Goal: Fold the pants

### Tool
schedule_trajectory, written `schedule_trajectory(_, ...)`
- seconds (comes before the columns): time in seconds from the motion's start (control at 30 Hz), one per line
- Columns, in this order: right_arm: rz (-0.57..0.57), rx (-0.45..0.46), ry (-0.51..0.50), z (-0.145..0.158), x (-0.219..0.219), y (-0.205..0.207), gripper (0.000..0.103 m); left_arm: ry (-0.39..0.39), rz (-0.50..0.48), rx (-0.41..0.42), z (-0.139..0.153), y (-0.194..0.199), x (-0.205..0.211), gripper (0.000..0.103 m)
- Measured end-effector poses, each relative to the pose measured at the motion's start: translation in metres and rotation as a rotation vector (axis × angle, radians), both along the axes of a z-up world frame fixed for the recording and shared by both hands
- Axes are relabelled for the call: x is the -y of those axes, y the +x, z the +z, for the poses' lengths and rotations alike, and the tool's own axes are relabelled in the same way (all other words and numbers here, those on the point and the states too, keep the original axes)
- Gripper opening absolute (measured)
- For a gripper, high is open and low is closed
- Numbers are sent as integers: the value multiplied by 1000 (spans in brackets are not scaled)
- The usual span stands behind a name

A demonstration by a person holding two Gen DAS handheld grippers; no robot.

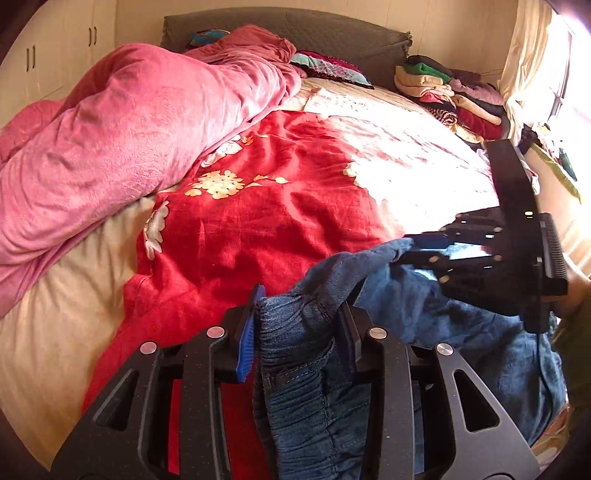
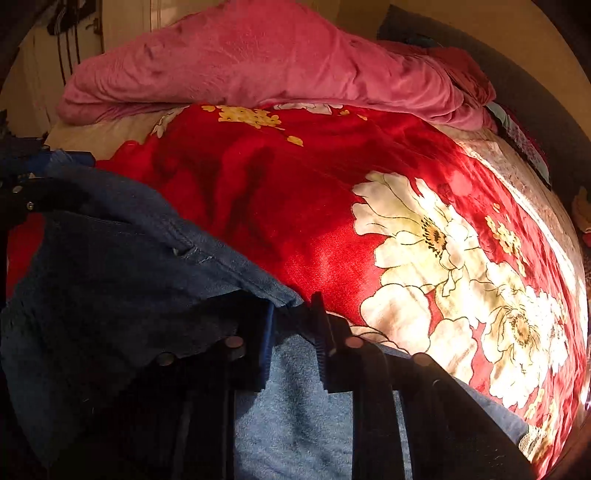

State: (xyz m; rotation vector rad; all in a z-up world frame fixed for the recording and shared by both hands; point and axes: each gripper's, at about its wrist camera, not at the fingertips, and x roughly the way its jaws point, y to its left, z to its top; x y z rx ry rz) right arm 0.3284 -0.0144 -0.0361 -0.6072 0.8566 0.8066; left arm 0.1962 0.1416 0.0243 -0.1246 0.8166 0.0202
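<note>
Two grippers share one garment: a single pair of blue denim pants (image 1: 369, 332) lifted at the near edge of the bed (image 1: 44, 332), with its lighter fleecy inside turned out in places. From the left wrist view, the left gripper (image 1: 299, 321) has the gathered elastic waistband bunched between its two fingers, the blue-padded finger (image 1: 247, 343) pressing one side and the black one the other, so it is clamped on the pants. Off to the right in that view, the right gripper (image 1: 424, 251) reaches in sideways and pinches another edge of the same denim; its own camera shows the seam of the cloth caught between its two dark fingers (image 2: 325, 347), so it too is closed on the pants, and the fabric drapes down below and to the left of it. No true containers appear; the bed serves as the holder of everything else. On it lies one red blanket (image 1: 266, 206) printed with large cream flowers, spread flat across the middle, directly beyond the pants. One pink plush quilt (image 1: 122, 140) is heaped along the left side, overlapping the red blanket's edge. One pile of folded clothes (image 1: 447, 96) in mixed colours sits at the far right corner by the dark padded headboard (image 1: 332, 33), and a patterned pillow (image 1: 332, 68) peeks out between the quilt and that pile. White cupboard doors (image 1: 44, 62) stand behind the quilt.
</note>
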Motion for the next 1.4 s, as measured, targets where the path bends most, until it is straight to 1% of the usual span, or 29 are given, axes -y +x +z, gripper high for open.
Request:
schedule_trajectory(0.03,-17,4,14,5,6,-4,8,0,2,3,0,-2,-1,28)
schedule_trajectory(0.1,-49,2,76,17,20,-15,7,-12,6,9,0,-6,-3,28)
schedule_trajectory(0.3,-100,24,209,55,57,-65,7,-3,-6,50,8,-27,7,28)
schedule_trajectory(0.47,-115,32,273,73,81,-116,7,14,-40,87,15,-57,20,28)
schedule_trajectory(0.6,-116,31,305,78,95,-159,7,16,-63,104,17,-84,27,29)
schedule_trajectory(0.77,-99,26,300,73,97,-210,7,26,-90,83,9,-121,33,30)
schedule_trajectory(0.9,-72,1,271,63,93,-242,7,20,-92,53,-1,-145,31,31)
schedule_trajectory(0.97,-56,-24,261,56,89,-256,7,32,-89,34,-7,-154,30,31)
schedule_trajectory(1.1,-30,-62,219,38,79,-271,7,57,-74,-3,-20,-164,29,34)
schedule_trajectory(1.2,-27,-111,186,20,71,-274,7,65,-52,-58,-31,-164,25,36)
schedule_trajectory(1.3,-26,-144,162,4,67,-275,7,41,-43,-66,-33,-171,19,40)
schedule_trajectory(1.37,-24,-179,163,-3,66,-275,8,38,-38,-65,-30,-179,14,48)
schedule_trajectory(1.4,-20,-176,157,-4,65,-276,8,42,-35,-69,-29,-183,12,49)
